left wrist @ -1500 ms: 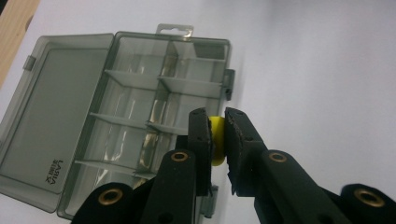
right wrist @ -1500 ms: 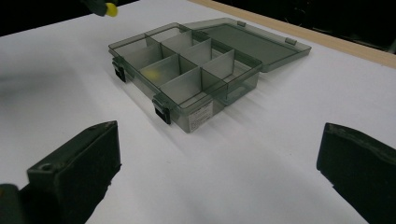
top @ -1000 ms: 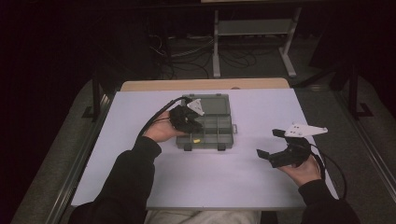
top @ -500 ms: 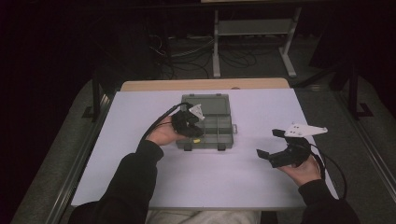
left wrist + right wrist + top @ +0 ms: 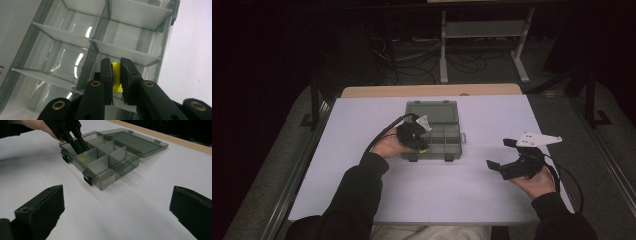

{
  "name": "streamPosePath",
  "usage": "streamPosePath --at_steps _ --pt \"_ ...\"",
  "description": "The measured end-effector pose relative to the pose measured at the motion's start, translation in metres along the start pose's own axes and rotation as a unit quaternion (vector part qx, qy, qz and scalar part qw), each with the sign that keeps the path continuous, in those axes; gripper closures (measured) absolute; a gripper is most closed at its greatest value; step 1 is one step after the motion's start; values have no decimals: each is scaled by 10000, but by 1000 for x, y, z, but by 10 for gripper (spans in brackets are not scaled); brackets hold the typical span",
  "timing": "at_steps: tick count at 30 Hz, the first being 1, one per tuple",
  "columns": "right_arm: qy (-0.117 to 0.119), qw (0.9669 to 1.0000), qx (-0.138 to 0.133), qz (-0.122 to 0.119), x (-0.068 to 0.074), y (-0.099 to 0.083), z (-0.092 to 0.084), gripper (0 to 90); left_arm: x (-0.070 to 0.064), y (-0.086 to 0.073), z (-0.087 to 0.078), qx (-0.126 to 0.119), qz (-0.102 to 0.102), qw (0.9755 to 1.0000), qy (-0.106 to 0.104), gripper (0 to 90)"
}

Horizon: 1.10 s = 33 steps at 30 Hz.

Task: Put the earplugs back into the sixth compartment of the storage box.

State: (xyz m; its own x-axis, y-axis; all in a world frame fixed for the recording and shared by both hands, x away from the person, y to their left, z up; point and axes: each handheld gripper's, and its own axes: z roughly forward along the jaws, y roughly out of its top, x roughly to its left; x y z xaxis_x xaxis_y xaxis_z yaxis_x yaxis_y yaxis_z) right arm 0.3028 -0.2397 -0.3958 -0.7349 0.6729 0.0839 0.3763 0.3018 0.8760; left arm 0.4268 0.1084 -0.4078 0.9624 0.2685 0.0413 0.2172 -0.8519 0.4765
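Left gripper [image 5: 116,75] lowered into a front corner compartment of the clear compartment box [image 5: 447,147], jaws closed on a small yellow block [image 5: 116,67], right gripper [image 5: 507,156] held wide open and empty, well right of the box, on the white table [image 5: 492,200], box lid [image 5: 433,111] laid open behind.

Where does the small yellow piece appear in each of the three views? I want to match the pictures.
High view: yellow piece under the left gripper, at the organizer box's near left corner.
Left gripper view: yellow piece low centre, between the jaws.
Right gripper view: yellow blur behind a divider, upper left.
Shared landmark: organizer box.
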Motion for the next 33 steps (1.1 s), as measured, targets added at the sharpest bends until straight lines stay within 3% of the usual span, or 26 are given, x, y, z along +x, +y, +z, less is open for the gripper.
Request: streamPosePath --at_steps 3,9,16,22,33 --pt "1 10000 5 -1 0 0 0 0 1 -2 0 -44 -54 10000 -25 789" --pt "1 10000 7 0 0 0 0 0 0 -3 -8 -187 -120 9997 31 673" --pt "-9 10000 -16 4 0 0 -1 0 -5 -4 -23 -448 -41 9988 177 560" --pt "-15 10000 -3 3 0 0 -1 0 -9 -7 -37 -758 -48 9970 117 441" --pt "-35 10000 10 11 0 0 0 0 -16 -20 -59 -1202 -116 9923 275 260"
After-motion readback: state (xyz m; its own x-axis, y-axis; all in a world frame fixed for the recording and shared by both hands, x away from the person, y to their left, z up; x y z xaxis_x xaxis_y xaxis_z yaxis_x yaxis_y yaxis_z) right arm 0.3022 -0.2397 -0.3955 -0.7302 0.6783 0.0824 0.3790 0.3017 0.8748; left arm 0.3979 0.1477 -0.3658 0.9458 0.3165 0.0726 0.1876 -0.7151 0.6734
